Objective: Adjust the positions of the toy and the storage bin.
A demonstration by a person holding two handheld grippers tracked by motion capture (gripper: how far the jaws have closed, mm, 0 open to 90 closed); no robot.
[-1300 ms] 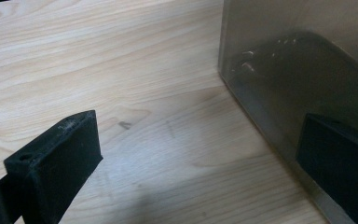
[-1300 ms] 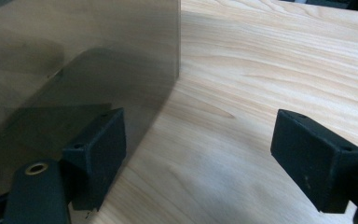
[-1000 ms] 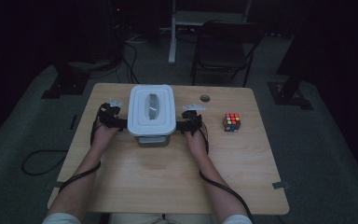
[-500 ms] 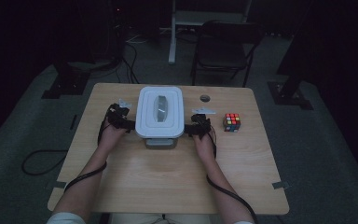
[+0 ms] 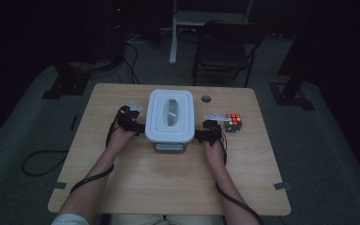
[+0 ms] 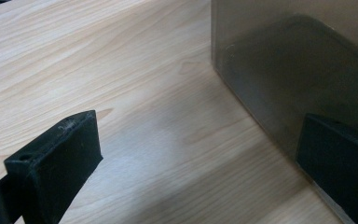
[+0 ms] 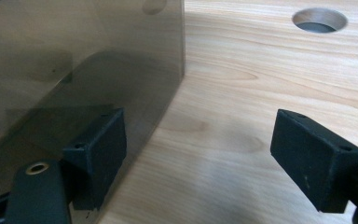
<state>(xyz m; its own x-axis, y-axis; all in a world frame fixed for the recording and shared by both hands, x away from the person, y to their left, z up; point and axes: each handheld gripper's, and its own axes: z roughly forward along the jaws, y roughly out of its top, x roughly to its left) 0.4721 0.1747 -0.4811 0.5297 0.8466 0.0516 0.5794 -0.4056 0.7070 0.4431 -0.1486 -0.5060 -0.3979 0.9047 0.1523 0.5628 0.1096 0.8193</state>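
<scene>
**Two grippers bracket the lidded box from either side, fingers spread**

Center of the high view: a white-lidded container (image 5: 168, 117) sits on the tabletop (image 5: 168, 187), slightly above the middle of the frame, long axis running away from the person. Lid is on; a grey handle or latch strip runs down its middle.

Left gripper (image 5: 135, 123) is pressed up against the box's left wall, right gripper (image 5: 207, 132) against its right wall. Likely reason: the box is too wide for one gripper, so the two squeeze or steer it between them like a clamp.

Left gripper view: fingers spread wide, bare wood between them. The right-hand finger (image 6: 340, 172) lies along the smoky translucent wall (image 6: 298, 60) of the box, the other finger (image 6: 56, 158) well apart over wood. Nothing pinched.

Right gripper view: same setup mirrored. One finger (image 7: 98, 149) sits against the translucent wall at frame left, the other (image 7: 314, 156) at right over bare wood. Spread, nothing pinched. Whether the inner fingers truly touch the wall or are just beside it is hard to tell in this dim light.

Cable hole (image 7: 319, 19) in the tabletop at upper right of that view. A colored puzzle cube (image 5: 233, 123) sits just right of the right gripper, apart from the box, untouched.
</scene>
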